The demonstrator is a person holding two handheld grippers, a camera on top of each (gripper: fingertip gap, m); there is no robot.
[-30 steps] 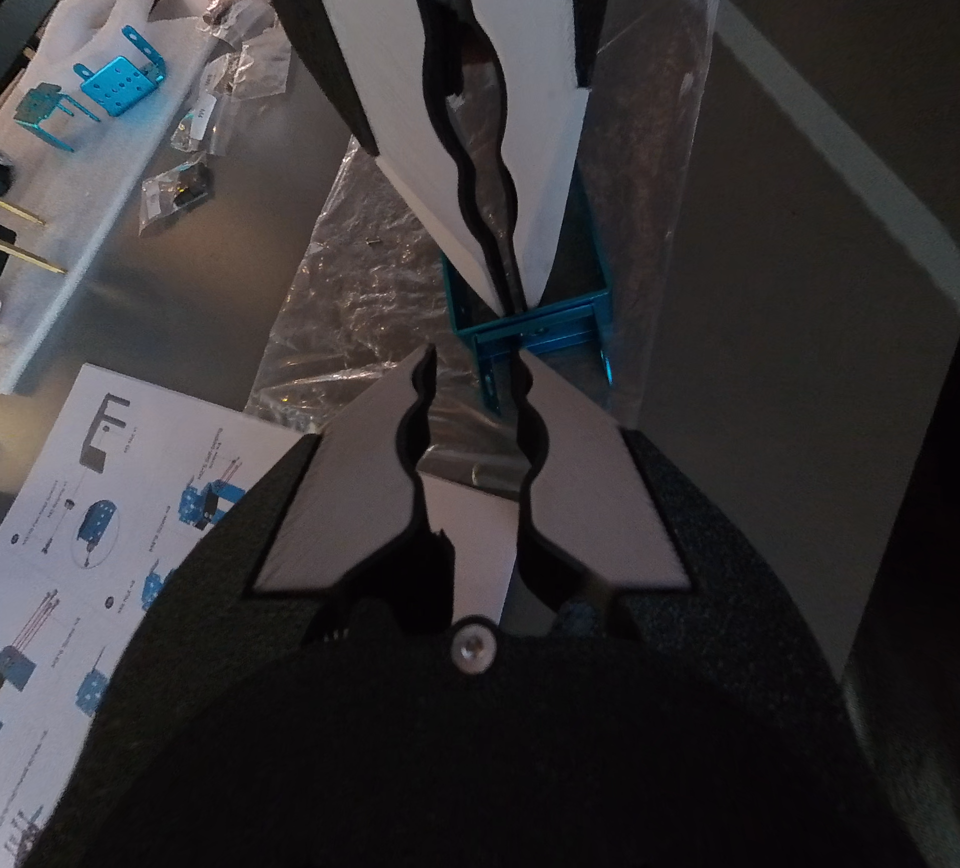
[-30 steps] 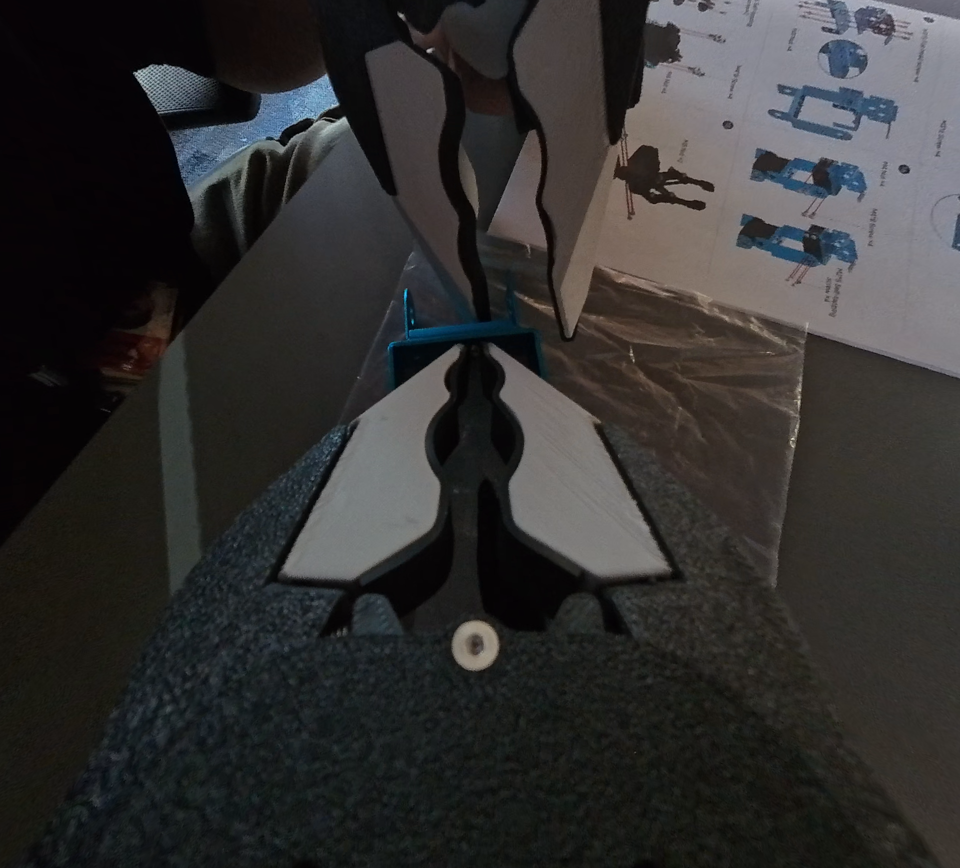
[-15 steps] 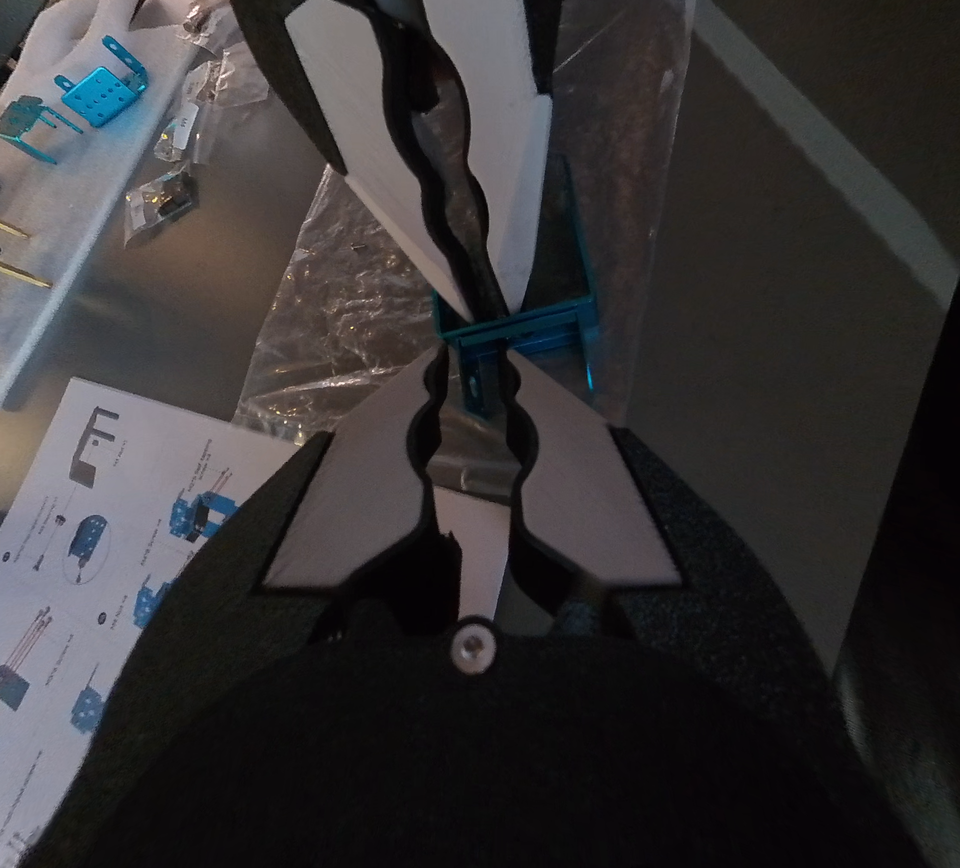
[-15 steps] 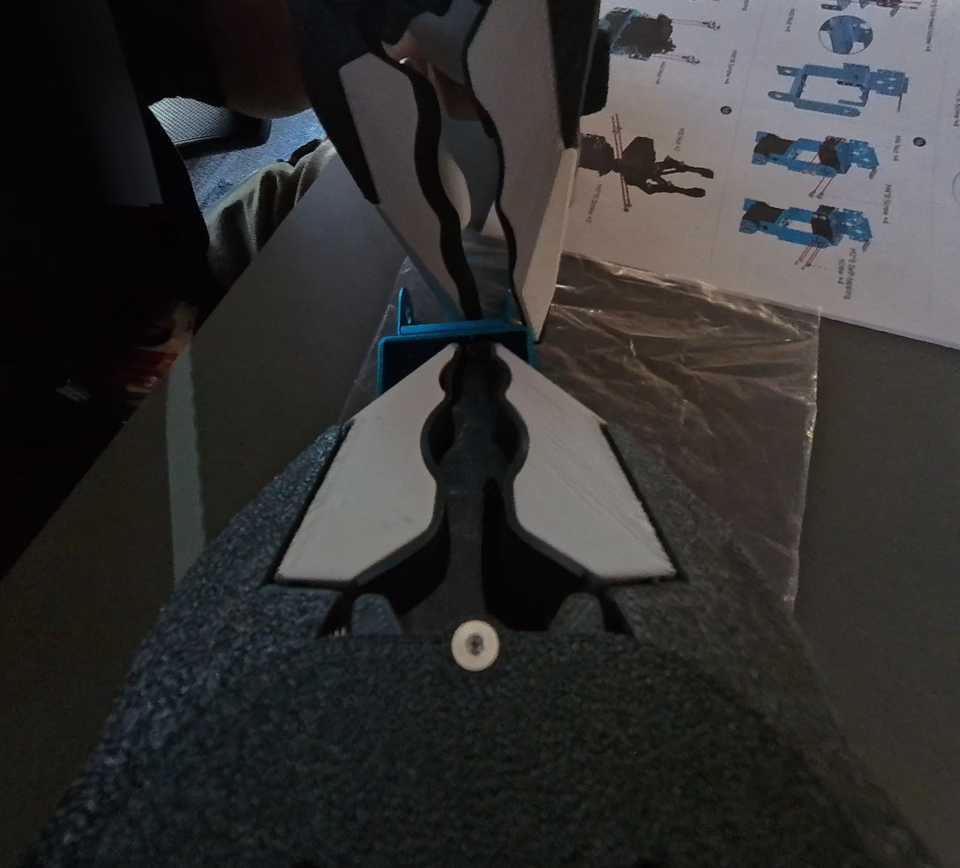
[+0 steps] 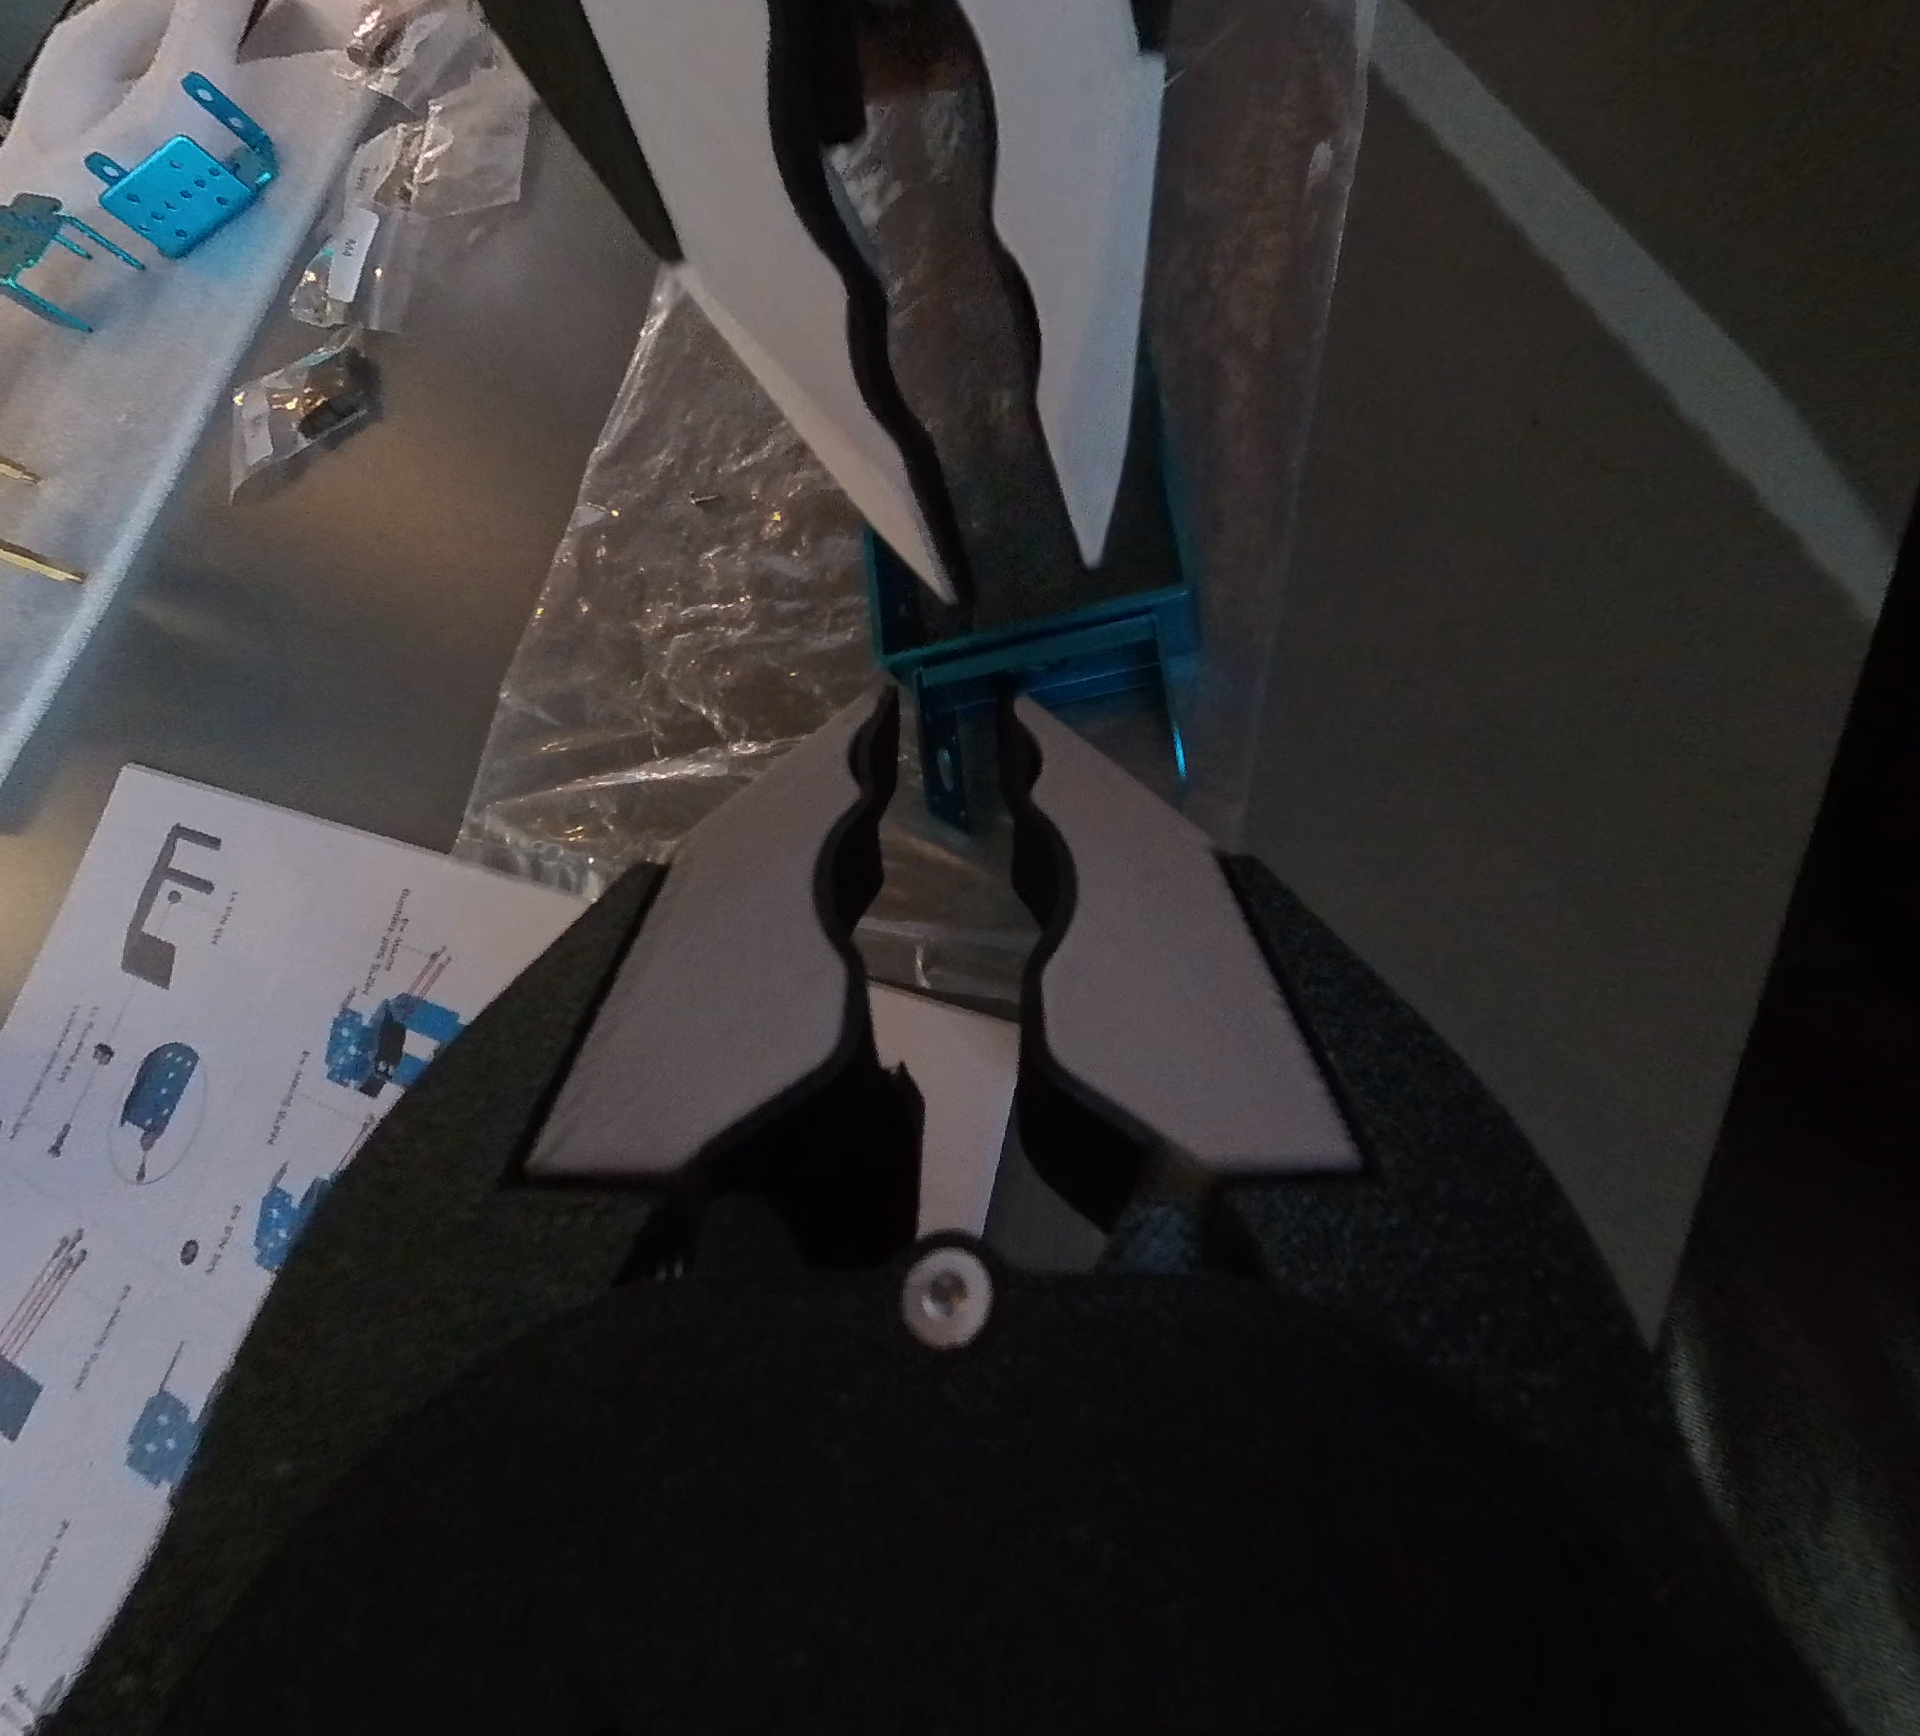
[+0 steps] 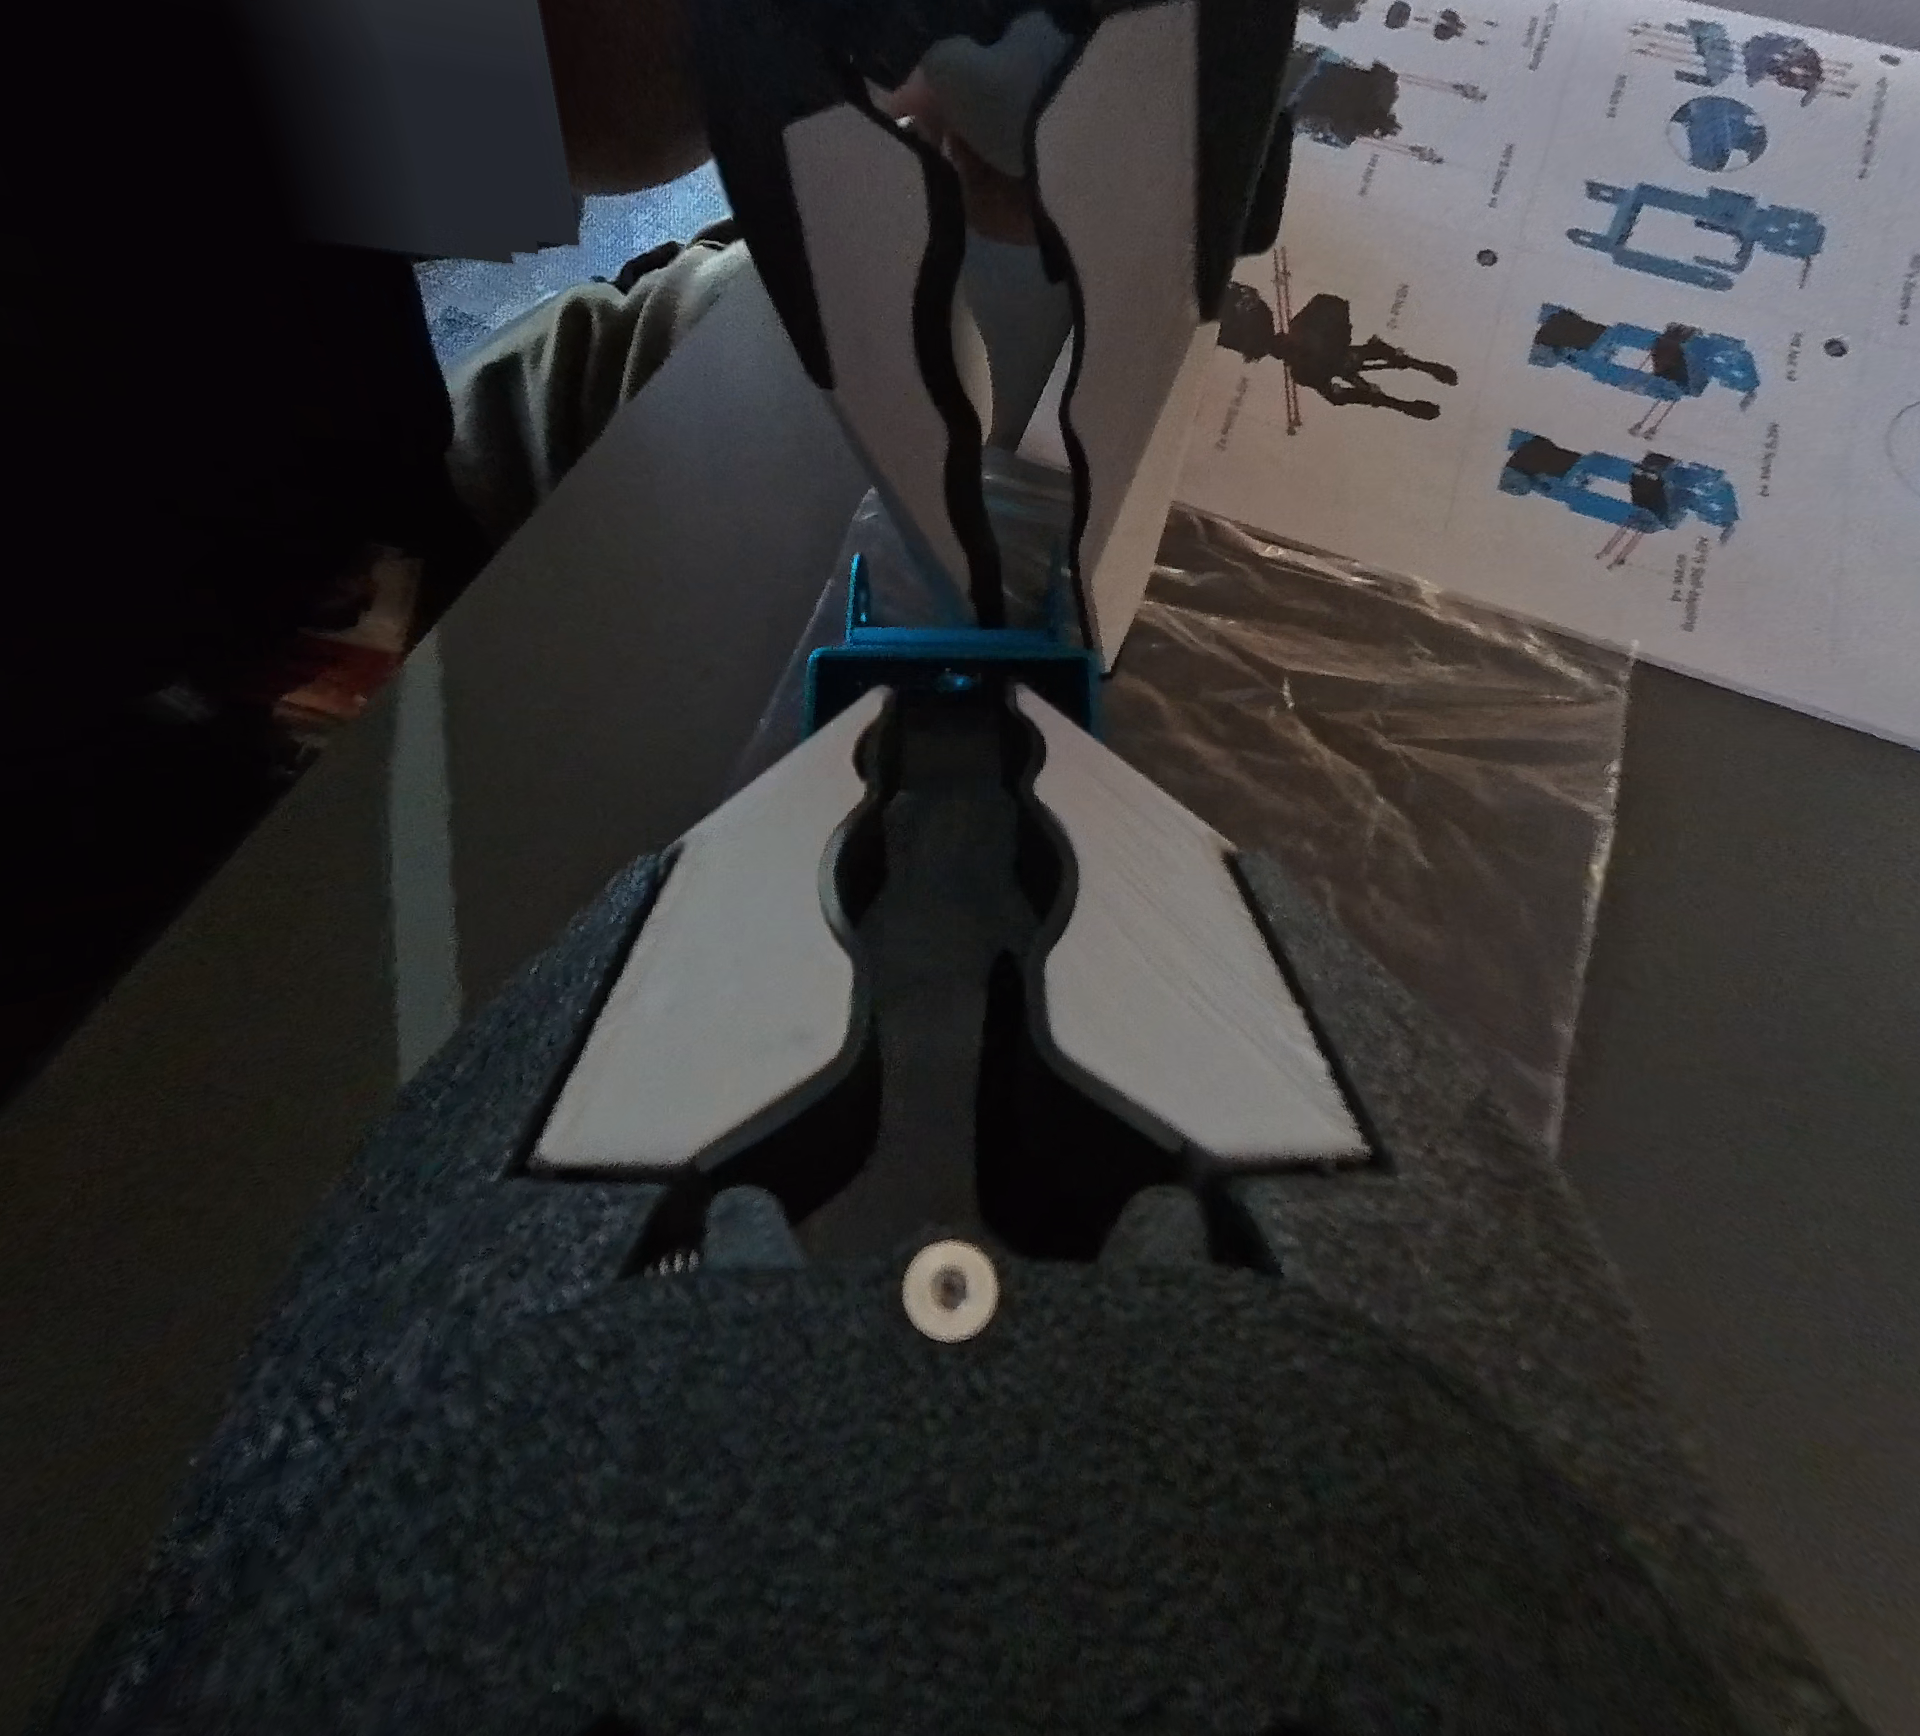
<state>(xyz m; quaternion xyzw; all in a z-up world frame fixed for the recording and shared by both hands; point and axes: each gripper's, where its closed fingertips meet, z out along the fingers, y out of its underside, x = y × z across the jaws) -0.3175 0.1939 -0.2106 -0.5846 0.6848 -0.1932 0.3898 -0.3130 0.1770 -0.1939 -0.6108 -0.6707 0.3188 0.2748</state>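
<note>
A blue metal bracket assembly (image 5: 1049, 647) stands on a clear plastic bag (image 5: 707, 606) on the dark table. My left gripper (image 5: 954, 699) is shut on one of its upright flanges. My right gripper (image 5: 1018, 574) reaches in from the opposite side, its jaws apart around the far end of the bracket. In the right wrist view the right gripper (image 6: 954, 694) is open, with its tips just before the bracket's crossbar (image 6: 904, 647). There the left gripper (image 6: 1034, 632) comes down from above onto the bracket, over the bag (image 6: 1351, 751).
A printed instruction sheet (image 5: 208, 1063) lies left of the bag and shows in the right wrist view (image 6: 1558, 232). A white foam tray (image 5: 104, 76) at the far left holds blue brackets (image 5: 187, 190). Small bags of hardware (image 5: 301, 419) lie beside it. A person's sleeve (image 6: 582, 367) is past the table edge. My two grippers' fingertips are within a few centimetres of each other.
My right gripper was shut on the bracket and has opened. My left gripper narrowed onto the bracket's flange and now holds it.
</note>
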